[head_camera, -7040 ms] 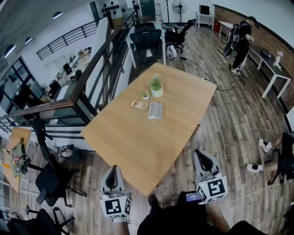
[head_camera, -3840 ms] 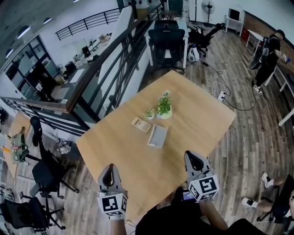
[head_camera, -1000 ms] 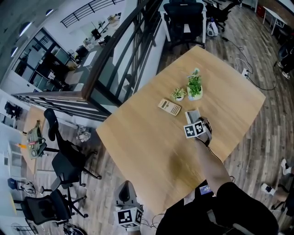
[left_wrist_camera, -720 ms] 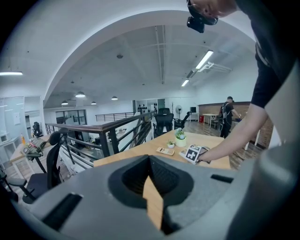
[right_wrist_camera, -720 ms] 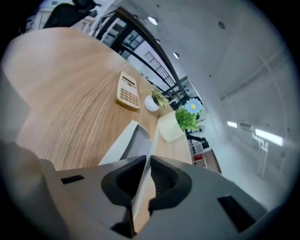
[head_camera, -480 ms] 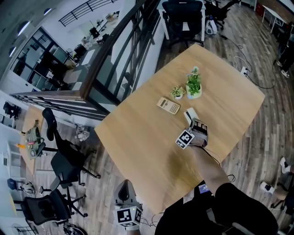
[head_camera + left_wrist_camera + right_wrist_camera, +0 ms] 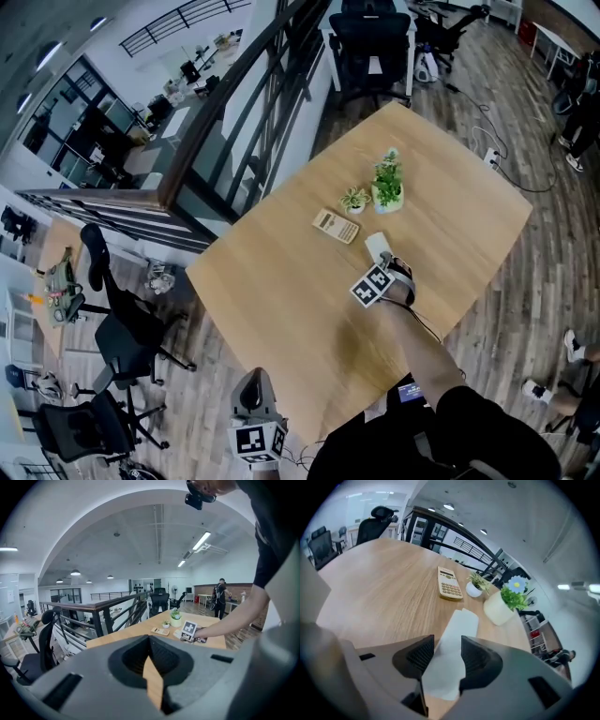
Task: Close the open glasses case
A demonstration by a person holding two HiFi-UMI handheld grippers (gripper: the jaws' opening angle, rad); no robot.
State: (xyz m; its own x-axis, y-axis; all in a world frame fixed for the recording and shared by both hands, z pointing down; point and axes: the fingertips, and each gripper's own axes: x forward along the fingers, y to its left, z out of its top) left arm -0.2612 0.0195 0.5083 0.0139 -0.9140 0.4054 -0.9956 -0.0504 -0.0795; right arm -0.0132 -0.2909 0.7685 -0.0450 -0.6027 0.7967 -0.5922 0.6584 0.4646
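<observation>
The left tool point(image 7: 254, 382) hangs off the near edge of the table point(image 7: 281, 281), well apart from the task items. Its jaws are pressed together with nothing between them. Farther along the table, a calculator point(image 7: 335, 226) lies beside a small plant point(image 7: 354, 199) and a larger plant point(image 7: 387, 185). The pale glasses case point(image 7: 378, 247) lies flat on the table just beside the calculator and near the plants, and appears closed. The right tool point(image 7: 383, 263) points down over the near end of the case. Its jaws are opening and stand spread, with the case between them.
</observation>
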